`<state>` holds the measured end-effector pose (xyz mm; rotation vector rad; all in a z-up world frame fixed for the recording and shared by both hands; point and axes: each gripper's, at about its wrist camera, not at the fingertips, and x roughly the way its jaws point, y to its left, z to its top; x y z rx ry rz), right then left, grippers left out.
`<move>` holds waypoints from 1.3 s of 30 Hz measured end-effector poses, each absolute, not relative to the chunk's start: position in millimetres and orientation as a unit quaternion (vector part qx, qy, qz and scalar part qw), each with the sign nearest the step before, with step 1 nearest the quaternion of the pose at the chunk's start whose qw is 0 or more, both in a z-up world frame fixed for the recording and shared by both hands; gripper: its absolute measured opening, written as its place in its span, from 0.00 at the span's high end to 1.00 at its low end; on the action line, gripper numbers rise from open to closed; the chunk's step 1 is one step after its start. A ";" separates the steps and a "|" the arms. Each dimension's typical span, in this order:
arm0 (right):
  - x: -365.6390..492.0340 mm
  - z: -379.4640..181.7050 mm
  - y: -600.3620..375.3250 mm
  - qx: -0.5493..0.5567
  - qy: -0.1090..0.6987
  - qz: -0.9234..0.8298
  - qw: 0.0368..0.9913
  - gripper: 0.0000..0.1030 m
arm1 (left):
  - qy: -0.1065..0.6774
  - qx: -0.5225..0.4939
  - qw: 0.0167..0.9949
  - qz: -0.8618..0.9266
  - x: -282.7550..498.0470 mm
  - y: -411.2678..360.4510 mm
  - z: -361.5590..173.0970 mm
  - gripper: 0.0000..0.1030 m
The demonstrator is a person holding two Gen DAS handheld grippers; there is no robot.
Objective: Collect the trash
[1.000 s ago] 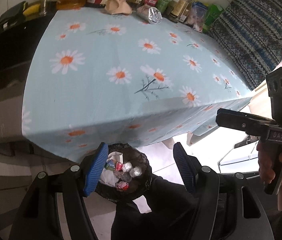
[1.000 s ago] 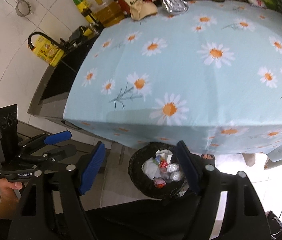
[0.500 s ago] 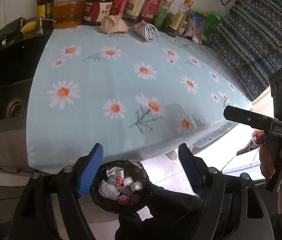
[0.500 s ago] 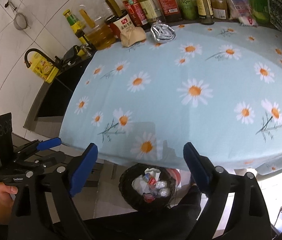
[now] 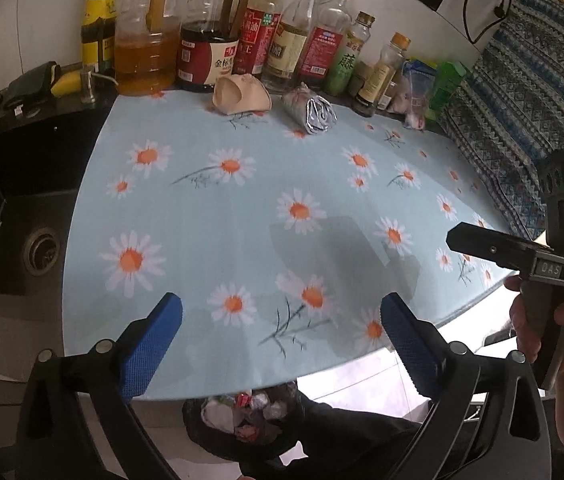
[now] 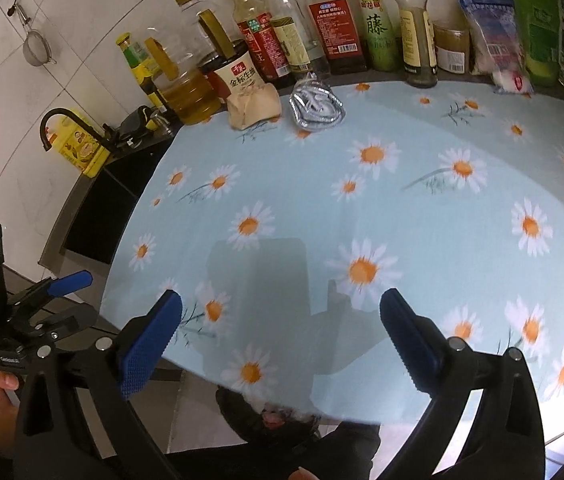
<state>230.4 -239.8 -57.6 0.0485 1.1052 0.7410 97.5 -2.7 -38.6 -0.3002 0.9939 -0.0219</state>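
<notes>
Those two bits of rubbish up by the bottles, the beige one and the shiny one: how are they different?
The beige crumpled paper cup is matt and pale, while the crushed foil tray is silver and reflective. The cup lies on its side with its open mouth showing; the foil is squashed into a wrinkled lump. The cup lies nearer the big oil jug, the foil nearer the smaller bottles. Both rest on the daisy tablecloth, untouched.

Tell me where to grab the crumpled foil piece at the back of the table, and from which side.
Likely best across the narrow middle of the crumpled foil piece, coming from the near, open table side. Bottles crowd right behind it and the paper cup lies just to its left. Both grippers, left and right, are open and empty.
</notes>
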 end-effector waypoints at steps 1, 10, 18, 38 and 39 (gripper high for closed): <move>236.9 -57.9 -239.0 0.022 0.513 0.345 0.786 0.05 | 0.475 -0.143 0.868 -0.008 101.2 -2.9 -37.7 0.06; 286.5 -62.1 -226.1 0.012 0.512 0.361 0.779 0.05 | 0.463 -0.140 0.875 0.025 125.0 -2.7 -26.5 0.06; 323.2 -61.5 -210.0 -0.001 0.504 0.379 0.776 0.05 | 0.465 -0.153 0.871 0.048 142.6 0.2 -26.6 0.06; 417.0 -91.8 -140.0 -0.047 0.518 0.402 0.753 0.05 | 0.479 -0.197 0.849 0.108 181.3 10.3 -51.1 0.06; 420.3 -93.5 -135.7 -0.052 0.518 0.403 0.753 0.05 | 0.479 -0.199 0.848 0.111 181.3 10.6 -52.5 0.06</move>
